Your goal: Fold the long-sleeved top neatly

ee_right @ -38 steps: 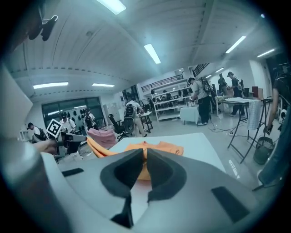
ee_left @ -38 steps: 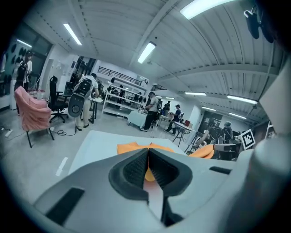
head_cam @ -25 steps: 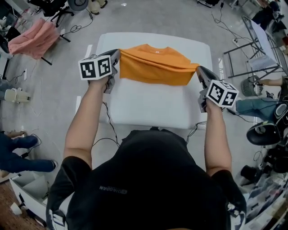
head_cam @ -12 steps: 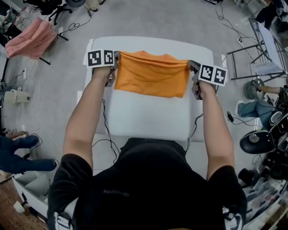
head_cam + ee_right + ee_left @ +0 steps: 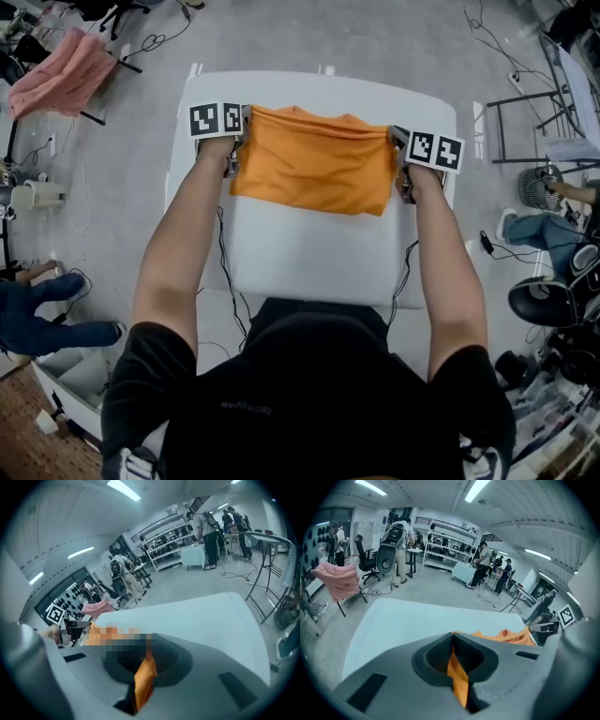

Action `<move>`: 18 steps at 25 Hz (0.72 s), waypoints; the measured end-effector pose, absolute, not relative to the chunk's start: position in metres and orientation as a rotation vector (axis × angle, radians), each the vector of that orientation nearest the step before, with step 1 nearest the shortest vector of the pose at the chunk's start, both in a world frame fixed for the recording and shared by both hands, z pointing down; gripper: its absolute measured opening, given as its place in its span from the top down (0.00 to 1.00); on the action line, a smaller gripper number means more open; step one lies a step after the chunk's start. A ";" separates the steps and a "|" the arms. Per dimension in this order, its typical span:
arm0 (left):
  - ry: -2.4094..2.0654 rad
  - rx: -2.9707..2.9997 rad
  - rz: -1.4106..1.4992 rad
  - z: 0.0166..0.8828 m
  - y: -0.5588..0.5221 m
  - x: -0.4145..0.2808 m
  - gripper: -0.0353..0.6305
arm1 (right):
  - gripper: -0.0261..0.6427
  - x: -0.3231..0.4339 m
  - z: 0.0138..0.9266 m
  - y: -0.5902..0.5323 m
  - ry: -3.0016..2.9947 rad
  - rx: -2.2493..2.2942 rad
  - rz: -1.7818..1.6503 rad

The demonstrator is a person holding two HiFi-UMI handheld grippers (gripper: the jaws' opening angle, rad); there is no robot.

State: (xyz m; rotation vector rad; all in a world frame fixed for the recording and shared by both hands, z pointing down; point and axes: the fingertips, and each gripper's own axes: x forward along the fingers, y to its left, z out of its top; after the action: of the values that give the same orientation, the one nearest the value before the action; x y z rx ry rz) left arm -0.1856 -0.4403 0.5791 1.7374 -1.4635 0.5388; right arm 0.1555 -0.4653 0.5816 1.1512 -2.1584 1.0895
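The orange long-sleeved top [image 5: 314, 161], a soft rectangle doubled over, stretches over the white padded tabletop [image 5: 309, 255] in the upper middle of the frame. The left gripper [image 5: 242, 120] has its ribbed dark jaws pinching the upper left corner. The right gripper [image 5: 396, 139] has its jaws nipping a thin fold of the upper right corner.

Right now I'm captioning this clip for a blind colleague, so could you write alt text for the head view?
Seen from above, a person holds an orange top spread wide over a white table, the left gripper shut on its left edge and the right gripper shut on its right edge. A pink cloth hangs over a stand at upper left.
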 end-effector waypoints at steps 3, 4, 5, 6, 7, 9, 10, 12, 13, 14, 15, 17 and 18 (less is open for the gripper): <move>-1.492 1.722 0.547 0.585 -0.442 -0.187 0.93 | 0.91 0.158 0.593 -0.467 -2.163 1.141 1.094; -1.502 1.723 0.548 0.586 -0.442 -0.187 0.93 | 0.91 0.159 0.596 -0.467 -2.168 1.137 1.087; -1.509 1.727 0.547 0.585 -0.441 -0.186 0.93 | 0.91 0.159 0.597 -0.467 -2.175 1.135 1.078; -1.512 1.732 0.541 0.583 -0.440 -0.186 0.93 | 0.90 0.160 0.598 -0.468 -2.185 1.136 1.069; -1.516 1.740 0.531 0.579 -0.439 -0.184 0.93 | 0.89 0.161 0.597 -0.469 -2.197 1.139 1.059; -1.529 1.759 0.522 0.569 -0.436 -0.181 0.93 | 0.86 0.162 0.593 -0.470 -2.217 1.141 1.032; -1.539 1.770 0.525 0.563 -0.433 -0.180 0.93 | 0.83 0.162 0.591 -0.471 -2.225 1.139 1.006; -1.563 1.800 0.534 0.551 -0.427 -0.178 0.93 | 0.80 0.162 0.583 -0.474 -2.243 1.142 0.935; -1.577 1.820 0.537 0.544 -0.424 -0.177 0.93 | 0.80 0.163 0.577 -0.475 -2.255 1.150 0.896; -1.591 1.841 0.543 0.536 -0.420 -0.176 0.93 | 0.81 0.163 0.570 -0.476 -2.270 1.163 0.856; -1.603 1.863 0.552 0.530 -0.415 -0.175 0.93 | 0.82 0.163 0.562 -0.474 -2.289 1.177 0.815; -1.610 1.903 0.576 0.522 -0.401 -0.173 0.93 | 0.88 0.159 0.545 -0.466 -2.332 1.192 0.738; -1.603 1.924 0.583 0.519 -0.393 -0.171 0.93 | 0.92 0.156 0.537 -0.459 -2.353 1.193 0.702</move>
State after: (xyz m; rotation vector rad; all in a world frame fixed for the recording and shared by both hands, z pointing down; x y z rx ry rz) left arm -0.1705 -0.3928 0.5192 1.9244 -1.6031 0.5831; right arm 0.1560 -0.4590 0.5368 1.1927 -2.3535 0.7020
